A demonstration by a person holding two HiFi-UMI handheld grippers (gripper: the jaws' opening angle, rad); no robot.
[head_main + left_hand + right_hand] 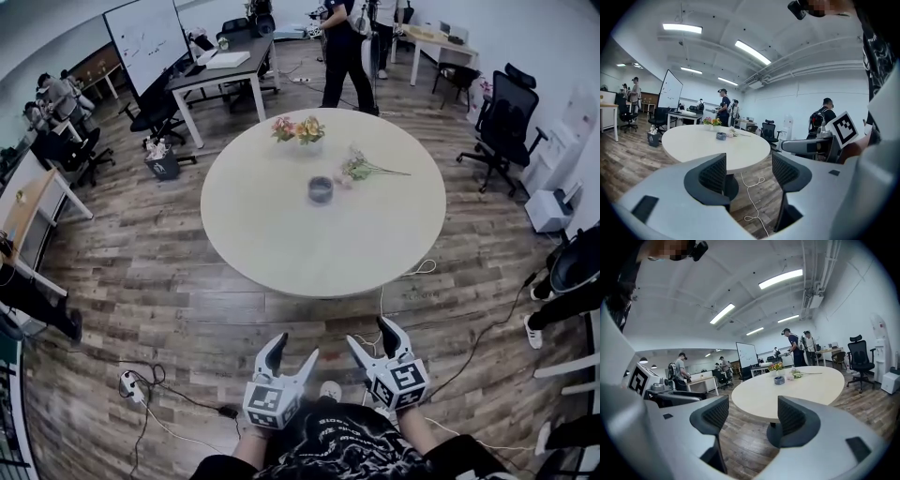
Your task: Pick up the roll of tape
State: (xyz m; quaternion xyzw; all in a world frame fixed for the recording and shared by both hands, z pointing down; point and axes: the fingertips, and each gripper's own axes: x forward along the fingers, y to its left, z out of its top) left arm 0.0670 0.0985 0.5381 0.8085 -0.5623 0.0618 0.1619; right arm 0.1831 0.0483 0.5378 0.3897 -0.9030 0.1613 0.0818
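Note:
A grey roll of tape (pixel 321 189) lies flat on the round beige table (pixel 272 244), past its middle. It shows small in the left gripper view as the tape (pixel 721 136) and in the right gripper view as the tape (pixel 779 380). My left gripper (pixel 291 354) and right gripper (pixel 369 333) are held low over the wooden floor, well short of the table's near edge. Both stand open with nothing between their jaws.
A vase of flowers (pixel 300 130) and a loose flower sprig (pixel 364 169) lie behind the tape. A white cable (pixel 398 281) runs on the floor under the near edge. Office chairs (pixel 504 117), desks, a whiteboard (pixel 148 37) and standing people ring the table.

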